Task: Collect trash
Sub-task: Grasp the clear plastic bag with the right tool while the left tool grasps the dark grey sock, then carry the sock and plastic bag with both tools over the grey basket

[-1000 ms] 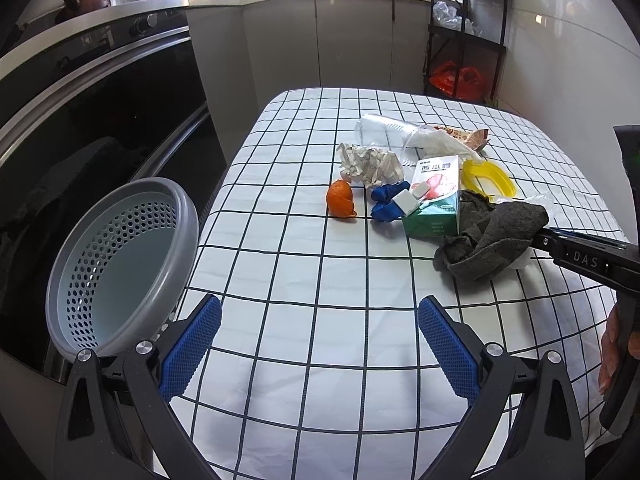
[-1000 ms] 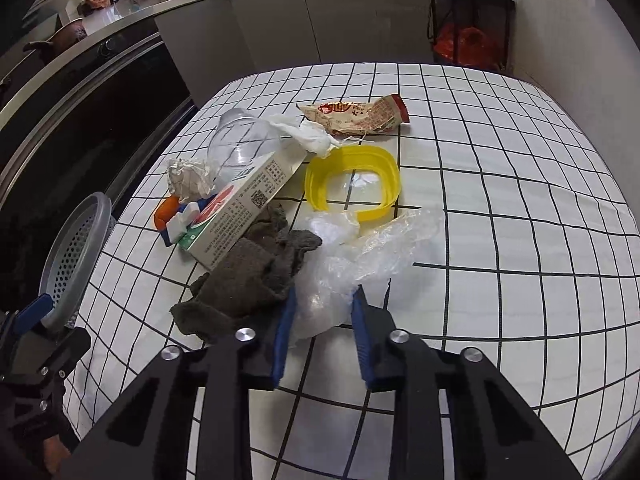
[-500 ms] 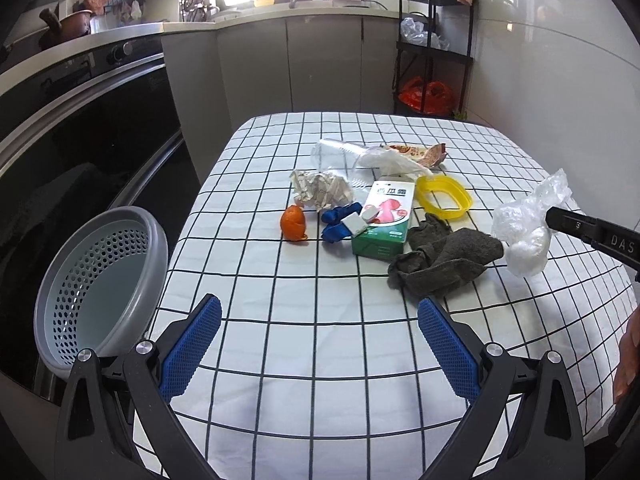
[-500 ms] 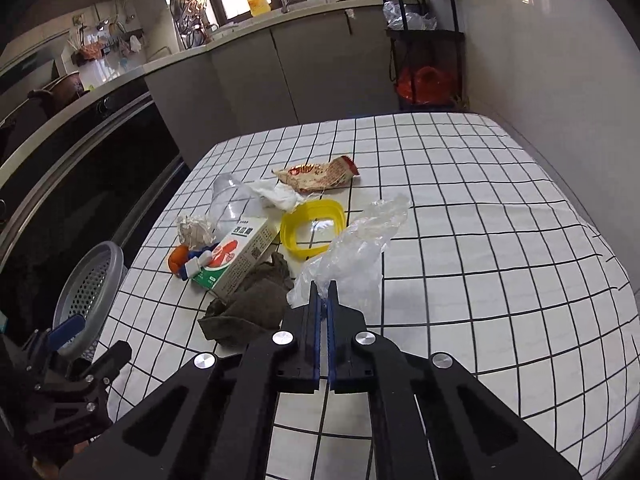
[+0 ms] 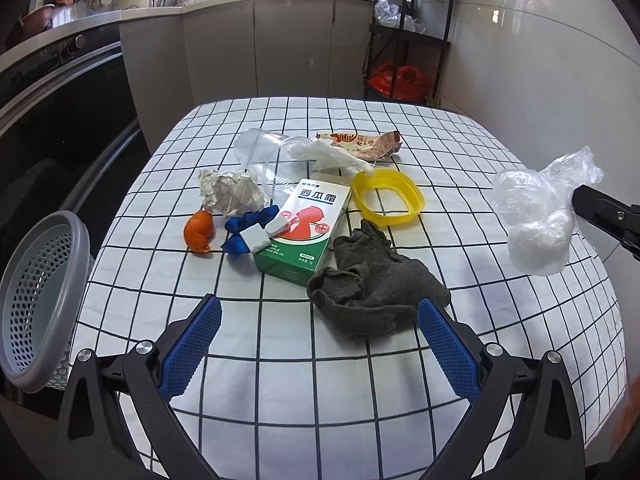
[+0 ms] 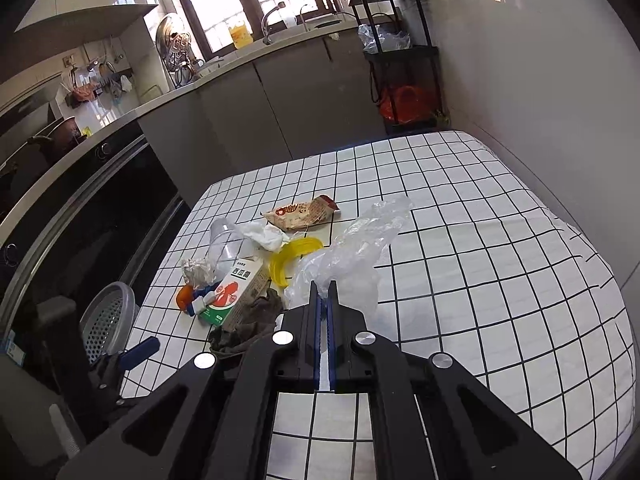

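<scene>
Table: we see a white cloth with a black grid (image 5: 280,408).
Middle of it: our green box (image 5: 304,232), grey rag (image 5: 372,292), yellow ring (image 5: 387,198), orange peel (image 5: 199,232), blue scraps (image 5: 246,226).
Far side: clear cup (image 5: 260,156), crumpled paper (image 5: 230,192), white tissue (image 5: 328,156), snack wrapper (image 5: 360,142).

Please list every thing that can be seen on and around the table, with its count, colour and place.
plastic bag: 1, clear, in air, in right gripper
box: 1, green-white, table centre
cloth: 1, grey, near the box
yellow ring: 1, behind cloth
cup: 1, clear, lying down
wrapper: 1, red-tan, far side
crumpled paper: 1, white
peel: 1, orange
basket: 1, grey, off the table's left edge
left gripper: open, empty
right gripper: shut on bag
</scene>
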Motion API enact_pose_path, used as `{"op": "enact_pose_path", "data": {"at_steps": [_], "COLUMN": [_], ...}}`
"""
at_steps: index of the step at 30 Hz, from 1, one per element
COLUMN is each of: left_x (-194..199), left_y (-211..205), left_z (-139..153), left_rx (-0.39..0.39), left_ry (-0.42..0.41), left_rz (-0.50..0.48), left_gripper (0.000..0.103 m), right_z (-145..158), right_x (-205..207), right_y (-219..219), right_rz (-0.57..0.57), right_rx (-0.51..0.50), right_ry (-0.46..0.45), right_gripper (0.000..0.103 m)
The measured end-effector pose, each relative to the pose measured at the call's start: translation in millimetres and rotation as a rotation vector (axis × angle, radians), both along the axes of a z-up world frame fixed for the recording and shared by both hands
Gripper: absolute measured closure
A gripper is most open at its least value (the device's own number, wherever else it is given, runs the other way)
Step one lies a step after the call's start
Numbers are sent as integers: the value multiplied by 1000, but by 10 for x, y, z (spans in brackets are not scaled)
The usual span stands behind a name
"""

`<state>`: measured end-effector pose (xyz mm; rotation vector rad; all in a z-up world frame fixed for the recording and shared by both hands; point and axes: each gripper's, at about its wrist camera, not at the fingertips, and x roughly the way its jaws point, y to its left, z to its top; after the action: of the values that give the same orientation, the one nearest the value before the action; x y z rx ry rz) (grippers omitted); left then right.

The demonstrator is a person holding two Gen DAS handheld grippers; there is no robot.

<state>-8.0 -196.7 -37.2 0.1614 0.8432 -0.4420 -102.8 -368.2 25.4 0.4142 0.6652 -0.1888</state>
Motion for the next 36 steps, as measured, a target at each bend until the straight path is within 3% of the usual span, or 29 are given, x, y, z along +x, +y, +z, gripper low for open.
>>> {"op": "enact_pose_path", "data": {"at_steps": [8, 13, 16, 18, 28, 36], "left_x": [151, 109, 24, -20, -225, -191], "left_y": [-229, -278, -286, -258, 257, 991], "left_z": [-235, -281, -227, -189, 374, 791], "left_rx": [35, 11, 14, 1, -53, -41], "left_ry": [44, 74, 50, 53, -41, -114], "left_rz": [15, -27, -46, -62, -36, 67], "left_gripper": [9, 58, 75, 80, 82, 82], "right_z": [20, 5, -9, -12, 21, 109], "right_x": [48, 60, 64, 70, 108, 248], "right_y": [57, 35, 27, 35, 154, 649], "right_rz": [31, 21, 20, 22, 46, 138], "right_rx": [15, 22, 27, 24, 9, -19], "right_ry": [-4, -1, 4, 4, -8, -36], "right_gripper": [100, 100, 100, 100, 100, 100]}}
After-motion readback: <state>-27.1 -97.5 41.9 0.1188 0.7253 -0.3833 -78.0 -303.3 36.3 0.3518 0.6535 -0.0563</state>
